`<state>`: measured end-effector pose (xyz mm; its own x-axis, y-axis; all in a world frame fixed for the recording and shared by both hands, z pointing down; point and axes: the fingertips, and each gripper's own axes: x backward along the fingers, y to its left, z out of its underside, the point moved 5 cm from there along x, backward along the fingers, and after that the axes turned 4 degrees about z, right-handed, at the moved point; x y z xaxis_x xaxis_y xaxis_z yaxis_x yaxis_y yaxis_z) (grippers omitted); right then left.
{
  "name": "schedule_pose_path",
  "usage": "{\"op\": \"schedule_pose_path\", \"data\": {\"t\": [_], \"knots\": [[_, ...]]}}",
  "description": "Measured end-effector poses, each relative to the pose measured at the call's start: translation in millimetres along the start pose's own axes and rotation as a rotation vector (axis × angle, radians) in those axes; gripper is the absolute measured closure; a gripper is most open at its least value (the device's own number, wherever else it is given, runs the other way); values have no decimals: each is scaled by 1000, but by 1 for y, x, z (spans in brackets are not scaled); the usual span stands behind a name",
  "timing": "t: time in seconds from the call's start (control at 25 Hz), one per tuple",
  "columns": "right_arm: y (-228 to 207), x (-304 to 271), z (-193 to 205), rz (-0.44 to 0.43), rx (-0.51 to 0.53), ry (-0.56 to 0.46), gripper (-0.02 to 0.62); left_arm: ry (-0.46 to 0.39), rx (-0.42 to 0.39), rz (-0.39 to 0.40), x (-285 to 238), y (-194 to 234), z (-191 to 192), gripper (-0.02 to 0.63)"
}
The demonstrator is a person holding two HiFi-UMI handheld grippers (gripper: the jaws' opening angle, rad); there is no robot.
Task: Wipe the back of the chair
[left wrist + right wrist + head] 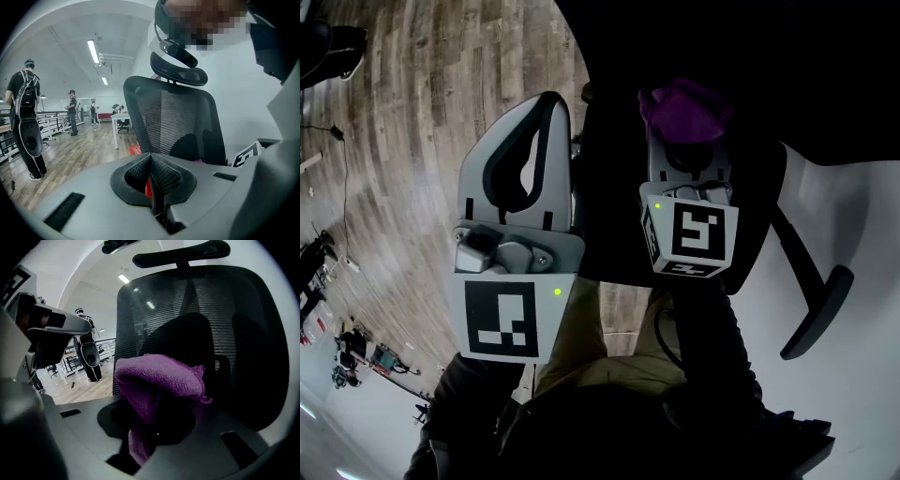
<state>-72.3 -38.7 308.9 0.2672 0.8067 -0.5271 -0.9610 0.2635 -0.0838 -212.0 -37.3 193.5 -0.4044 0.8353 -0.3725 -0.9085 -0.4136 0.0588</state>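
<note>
We have the purple cloth (pixel 159 380) pinched in our right gripper (pixel 686 155), seemingly just short of the chair back (pixel 225 324). Our left gripper (pixel 152 171) is closed and empty. Next, we press the cloth on and sweep.

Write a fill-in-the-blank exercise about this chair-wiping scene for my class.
The crumpled fleecy cloth gripped in the right tool is ____. The left tool is ____ and holds nothing. The black mesh chair back carries a curved black ____ on top.
Missing words: purple; shut; headrest.
</note>
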Motion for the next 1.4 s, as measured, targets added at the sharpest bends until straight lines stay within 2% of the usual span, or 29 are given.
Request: {"op": "schedule_pose_path", "data": {"t": [1.4], "knots": [[-131, 53, 9, 134, -53, -7, 508, 10, -41, 145, -54, -122, -14, 597]]}}
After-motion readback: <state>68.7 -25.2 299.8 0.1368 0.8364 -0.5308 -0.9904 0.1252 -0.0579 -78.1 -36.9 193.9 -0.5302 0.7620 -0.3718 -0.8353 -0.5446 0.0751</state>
